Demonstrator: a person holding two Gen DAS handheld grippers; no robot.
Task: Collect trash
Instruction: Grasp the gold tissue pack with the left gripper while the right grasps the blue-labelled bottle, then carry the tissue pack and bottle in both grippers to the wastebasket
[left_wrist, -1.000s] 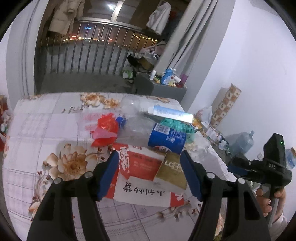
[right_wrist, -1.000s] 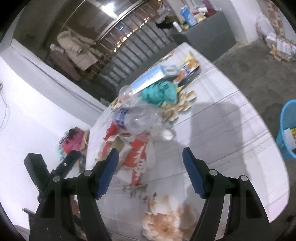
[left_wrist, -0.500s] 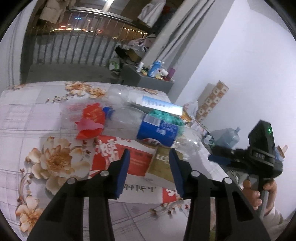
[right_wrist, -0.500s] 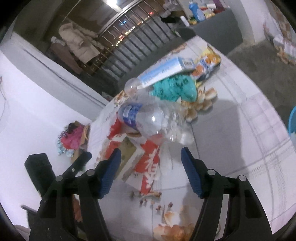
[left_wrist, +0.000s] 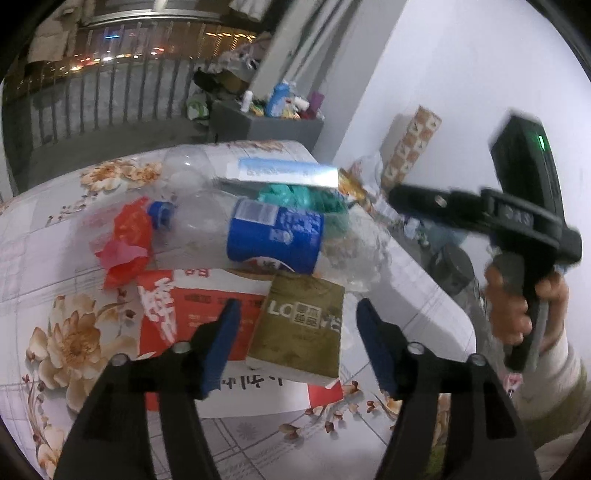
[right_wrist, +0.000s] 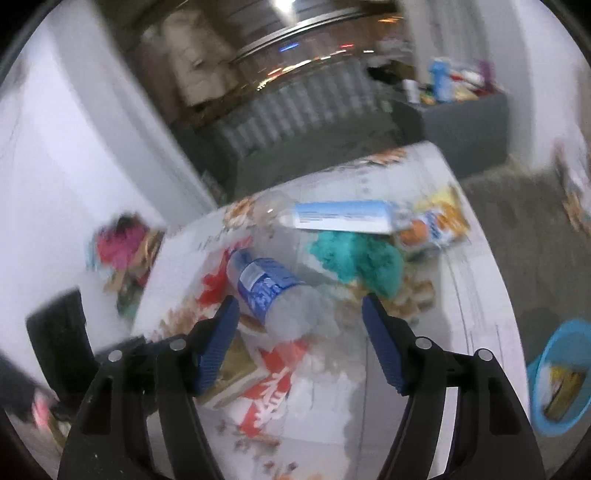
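Observation:
Trash lies piled on a floral table (left_wrist: 74, 332). An olive-brown box (left_wrist: 299, 328) rests on a red-and-white bag (left_wrist: 192, 306). My left gripper (left_wrist: 295, 343) is open, its blue pads on either side of the box and just above it. Behind lie a clear bottle with a blue label (left_wrist: 273, 236), a red wrapper (left_wrist: 125, 236), teal plastic (left_wrist: 295, 195) and a white-blue tube box (left_wrist: 288, 170). My right gripper (right_wrist: 299, 343) is open, its pads either side of the bottle's base (right_wrist: 291, 314). That view is blurred.
A blue bin (right_wrist: 561, 376) with trash in it stands on the floor to the table's right. An orange snack packet (right_wrist: 436, 225) lies at the table's far right edge. A grey cabinet (left_wrist: 266, 122) with bottles stands behind. The right gripper's body (left_wrist: 517, 221) hovers right of the table.
Both grippers moved closer to the pile. The left one narrowed, then opened wider around the olive box. The right one swung over the bottle.

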